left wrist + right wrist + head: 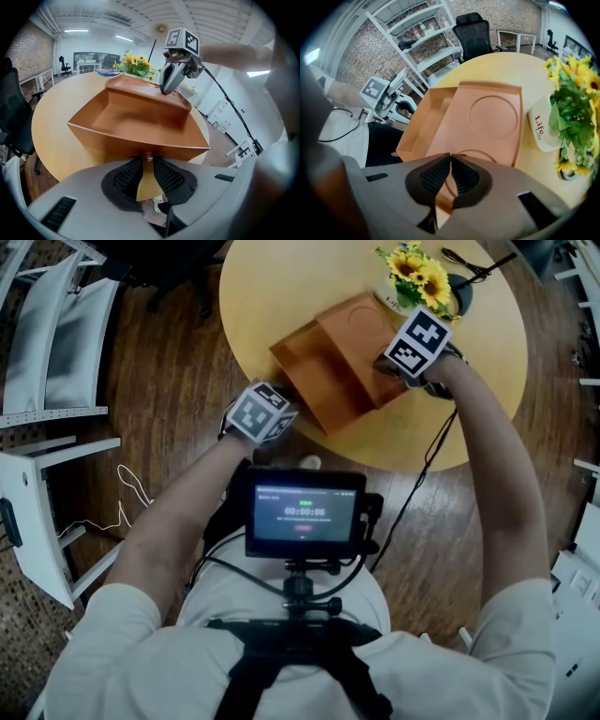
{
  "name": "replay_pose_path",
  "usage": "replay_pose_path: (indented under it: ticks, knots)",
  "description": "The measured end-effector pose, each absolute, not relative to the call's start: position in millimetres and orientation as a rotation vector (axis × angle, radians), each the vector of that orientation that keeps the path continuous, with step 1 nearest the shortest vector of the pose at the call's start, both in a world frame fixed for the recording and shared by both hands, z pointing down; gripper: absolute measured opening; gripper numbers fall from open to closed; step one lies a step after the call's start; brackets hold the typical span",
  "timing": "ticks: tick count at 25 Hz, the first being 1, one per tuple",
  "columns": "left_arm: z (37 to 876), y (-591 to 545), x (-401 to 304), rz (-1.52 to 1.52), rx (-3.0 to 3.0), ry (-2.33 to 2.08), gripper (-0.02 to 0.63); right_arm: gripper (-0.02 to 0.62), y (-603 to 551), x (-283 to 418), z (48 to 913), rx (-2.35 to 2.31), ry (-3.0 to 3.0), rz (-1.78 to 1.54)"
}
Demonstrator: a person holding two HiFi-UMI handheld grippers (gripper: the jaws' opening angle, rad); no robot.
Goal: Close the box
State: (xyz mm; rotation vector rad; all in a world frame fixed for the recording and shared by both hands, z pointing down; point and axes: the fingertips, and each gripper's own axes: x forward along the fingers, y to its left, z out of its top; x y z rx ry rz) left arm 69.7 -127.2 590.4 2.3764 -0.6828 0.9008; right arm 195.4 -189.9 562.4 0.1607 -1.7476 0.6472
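Note:
A brown cardboard box (319, 385) lies on the round wooden table (487, 381), its tray empty (126, 117). The lid (361, 329) with round embossed rings (494, 112) stands partly raised at the far side. My right gripper (382, 362) is shut on the lid's free edge; the card runs between its pads (451, 155). From the left gripper view its fingers (166, 86) pinch the top of the lid. My left gripper (147, 158) is shut, tips against the bottom of the box's near wall at the table's edge (284, 397). It also shows in the right gripper view (404, 108).
A white pot of sunflowers (417, 277) stands just behind the lid, close to my right gripper (543, 129). A dark round object (461, 292) and a cable lie beyond it. White racks (56, 343) stand left of the table. A monitor (305, 512) hangs at the person's chest.

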Motion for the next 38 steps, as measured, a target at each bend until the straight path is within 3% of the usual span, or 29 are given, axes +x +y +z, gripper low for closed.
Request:
replay_pose_path:
  ticks: [38]
  knots:
    - [581,-146,116,0.965,2.503,-0.56,0.063,0.012,-177,197,556,0.228,-1.762,0.71]
